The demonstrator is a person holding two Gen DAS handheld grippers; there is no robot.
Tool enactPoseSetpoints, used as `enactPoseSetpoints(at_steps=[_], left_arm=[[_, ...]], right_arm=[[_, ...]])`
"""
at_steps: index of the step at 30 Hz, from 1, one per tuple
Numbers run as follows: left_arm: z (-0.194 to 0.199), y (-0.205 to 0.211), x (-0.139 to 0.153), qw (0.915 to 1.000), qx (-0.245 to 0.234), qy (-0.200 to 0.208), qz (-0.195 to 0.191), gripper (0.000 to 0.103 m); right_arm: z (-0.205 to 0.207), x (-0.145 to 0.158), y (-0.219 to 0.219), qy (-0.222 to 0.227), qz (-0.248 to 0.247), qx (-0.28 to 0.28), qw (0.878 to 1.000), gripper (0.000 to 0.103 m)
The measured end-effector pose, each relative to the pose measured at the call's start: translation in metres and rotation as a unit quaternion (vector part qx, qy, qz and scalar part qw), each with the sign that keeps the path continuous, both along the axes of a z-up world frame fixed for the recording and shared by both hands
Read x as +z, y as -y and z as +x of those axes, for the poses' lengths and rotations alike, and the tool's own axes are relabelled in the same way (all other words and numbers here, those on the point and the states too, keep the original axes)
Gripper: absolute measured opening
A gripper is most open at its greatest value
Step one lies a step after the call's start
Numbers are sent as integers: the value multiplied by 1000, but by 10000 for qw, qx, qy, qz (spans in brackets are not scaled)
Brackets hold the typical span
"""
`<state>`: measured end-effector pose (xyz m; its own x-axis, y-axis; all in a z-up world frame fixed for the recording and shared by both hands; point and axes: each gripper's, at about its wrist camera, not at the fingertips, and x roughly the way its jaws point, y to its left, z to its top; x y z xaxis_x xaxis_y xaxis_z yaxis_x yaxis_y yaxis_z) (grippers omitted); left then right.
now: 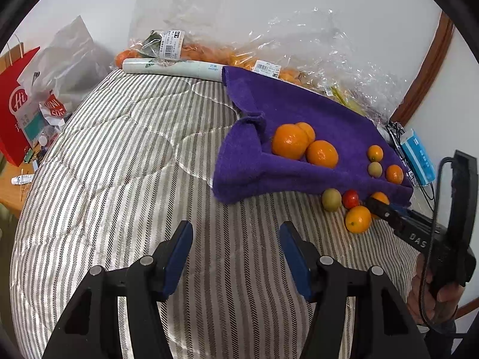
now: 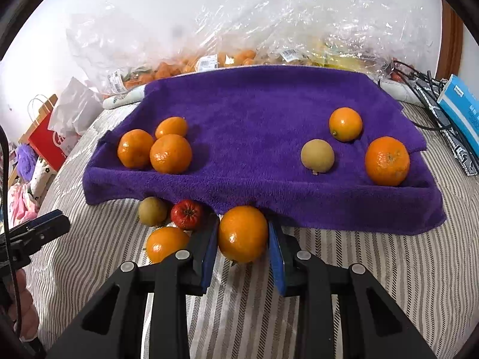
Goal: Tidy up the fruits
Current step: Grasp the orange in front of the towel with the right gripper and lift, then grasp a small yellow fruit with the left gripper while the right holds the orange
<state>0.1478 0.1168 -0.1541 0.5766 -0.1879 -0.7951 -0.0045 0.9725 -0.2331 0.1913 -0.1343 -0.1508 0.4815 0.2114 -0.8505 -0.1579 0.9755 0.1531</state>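
Observation:
A purple towel point(image 2: 254, 119) lies on the striped bedding, also in the left wrist view point(image 1: 314, 125). Three oranges point(image 2: 155, 149) cluster on its left. An orange point(image 2: 345, 124), a tan-green fruit point(image 2: 317, 155) and a bigger orange point(image 2: 387, 161) sit on its right. My right gripper point(image 2: 242, 236) is shut on an orange point(image 2: 242, 233) at the towel's front edge. Beside it lie a tan-green fruit point(image 2: 152, 211), a red fruit point(image 2: 187, 214) and an orange point(image 2: 166, 243). My left gripper point(image 1: 236, 242) is open and empty over the bedding.
Clear plastic bags of oranges point(image 2: 209, 59) lie behind the towel against the wall. A blue box point(image 2: 461, 110) and cables lie at the right. A red paper bag point(image 1: 15, 104) stands left of the bed. A white tube point(image 1: 173, 68) lies at the back.

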Motion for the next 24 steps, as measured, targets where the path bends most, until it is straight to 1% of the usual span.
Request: enactPoseSetpoints(at_steps=[4,7,10,13,17,24], left_arm=[[0,11,-1,9999,-93,-49,13,58],[1,21,-1,9999,-128,-62,95,57],[3,30,-3,9997,-178,-105,93,57],[6,41,-5,9996,-239,-143,99,58],[12,57,-7,9989,-337,-175,270,58],[29,76,-9,9987,-344,-181,335,57]], right_arm=[[-9,9,5,134,-27,22,9999,32],[-17,15,14,194,32,32,9998,32],[-26,21,24,287,13,33,9996,32],[-32,23,35,322,-24,5,9995,32],[-40,27,50,406,-87,-42,9991,32],[-51,30,75,485,-129,-80,9987,32]])
